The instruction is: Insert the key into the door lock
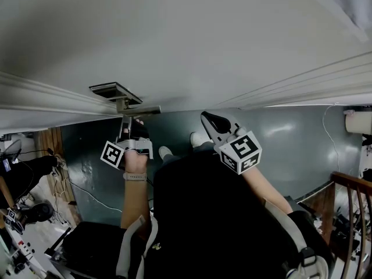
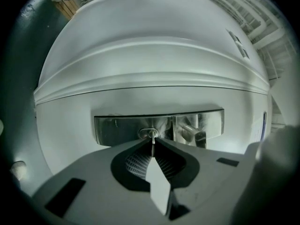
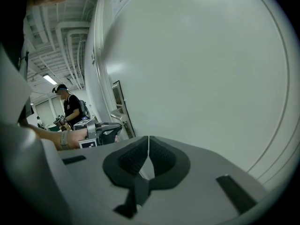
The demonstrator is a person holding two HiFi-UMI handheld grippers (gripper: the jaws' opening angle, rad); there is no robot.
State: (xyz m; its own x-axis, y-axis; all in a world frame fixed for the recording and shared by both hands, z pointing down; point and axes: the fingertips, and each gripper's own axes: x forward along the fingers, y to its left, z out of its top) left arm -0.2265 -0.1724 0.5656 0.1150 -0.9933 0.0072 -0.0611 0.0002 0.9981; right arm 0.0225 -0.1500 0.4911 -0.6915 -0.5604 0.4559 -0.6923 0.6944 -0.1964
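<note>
At the lock plate (image 2: 117, 128) on the white door (image 2: 150, 55), left tool (image 2: 153, 142) clamped on the key (image 2: 153, 138), key tip meeting the keyhole (image 2: 146, 133) beside the handle (image 2: 190, 132), right tool (image 3: 148, 142) right of the plate, jaws together, empty

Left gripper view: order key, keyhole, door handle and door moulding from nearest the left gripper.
1. Key: held in the left gripper, jaws shut on it.
2. Keyhole: straight ahead, at the key's tip.
3. Door handle: right of the keyhole.
4. Door moulding: above, farthest.
</note>
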